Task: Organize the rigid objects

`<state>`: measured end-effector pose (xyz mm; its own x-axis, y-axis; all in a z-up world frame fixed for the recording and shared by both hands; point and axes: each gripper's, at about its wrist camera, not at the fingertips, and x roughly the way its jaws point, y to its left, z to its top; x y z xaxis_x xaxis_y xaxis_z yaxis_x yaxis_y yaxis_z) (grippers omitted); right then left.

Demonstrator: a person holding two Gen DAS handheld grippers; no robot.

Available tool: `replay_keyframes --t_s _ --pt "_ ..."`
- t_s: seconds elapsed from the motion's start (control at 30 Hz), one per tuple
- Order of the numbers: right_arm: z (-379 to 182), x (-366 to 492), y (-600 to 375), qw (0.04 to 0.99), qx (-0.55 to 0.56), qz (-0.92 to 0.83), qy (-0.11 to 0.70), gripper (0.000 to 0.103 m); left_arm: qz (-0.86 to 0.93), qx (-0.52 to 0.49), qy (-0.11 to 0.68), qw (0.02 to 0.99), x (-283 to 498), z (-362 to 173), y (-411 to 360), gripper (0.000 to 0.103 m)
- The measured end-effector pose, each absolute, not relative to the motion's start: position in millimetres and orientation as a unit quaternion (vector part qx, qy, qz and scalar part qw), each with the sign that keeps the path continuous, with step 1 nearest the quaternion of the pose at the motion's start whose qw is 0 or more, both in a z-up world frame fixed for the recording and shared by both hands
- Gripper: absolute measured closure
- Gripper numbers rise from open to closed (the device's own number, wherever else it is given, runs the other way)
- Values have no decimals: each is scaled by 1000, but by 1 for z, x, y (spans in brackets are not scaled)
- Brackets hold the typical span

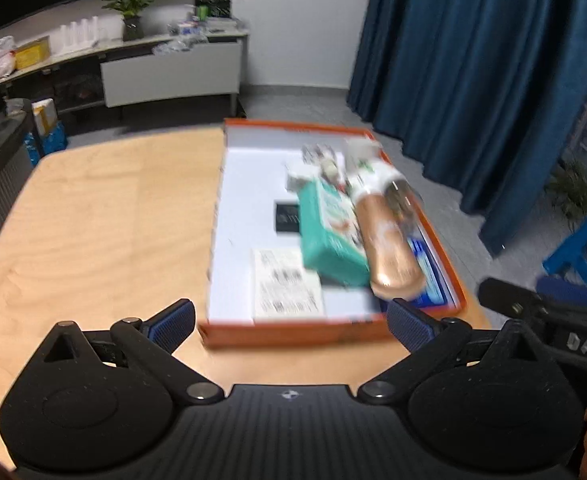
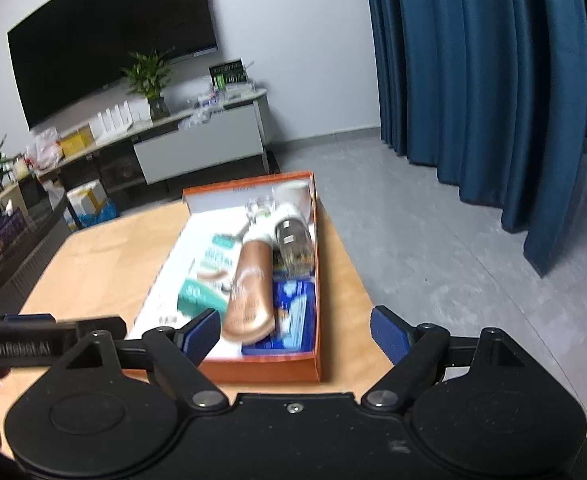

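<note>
While both views are blurred, two tongs show at the near edge: left tongs with pads spread wide, nothing between them; right tongs likewise spread apart, gripping nothing. Each pair has two blue pads. The body of the other tool pokes into each view from the side. One wooden surface carries one orange box with a white inside, sitting on the right part of the surface, its near wall just beyond the pad tips.

All the objects lie inside the box, crowded toward its right side. Nearest: one white label sheet flat on the box floor and one blue packet in the near right corner. On top of the packet lies one copper-coloured tube, lengthwise, touching one teal carton on its left. One small black square lies beside the carton. Farther in: one clear jar, one white bottle and some small blurred bits I cannot count.

Beyond the surface: one long cabinet, one potted plant on it, one dark screen, one blue curtain.
</note>
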<state>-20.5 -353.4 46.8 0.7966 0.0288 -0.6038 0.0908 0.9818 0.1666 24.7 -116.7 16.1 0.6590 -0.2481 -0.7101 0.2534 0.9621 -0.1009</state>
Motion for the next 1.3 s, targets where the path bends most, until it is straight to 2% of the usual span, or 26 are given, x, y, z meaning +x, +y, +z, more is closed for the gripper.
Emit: replay_keyframes --t_s 0.3,1.3 --pt "34 -22 -343 936 65 -29 345 6 -129 22 383 915 2 6 -116 0" --pt "15 -11 -338 924 56 -38 376 6 -115 15 409 905 6 -14 -114 0"
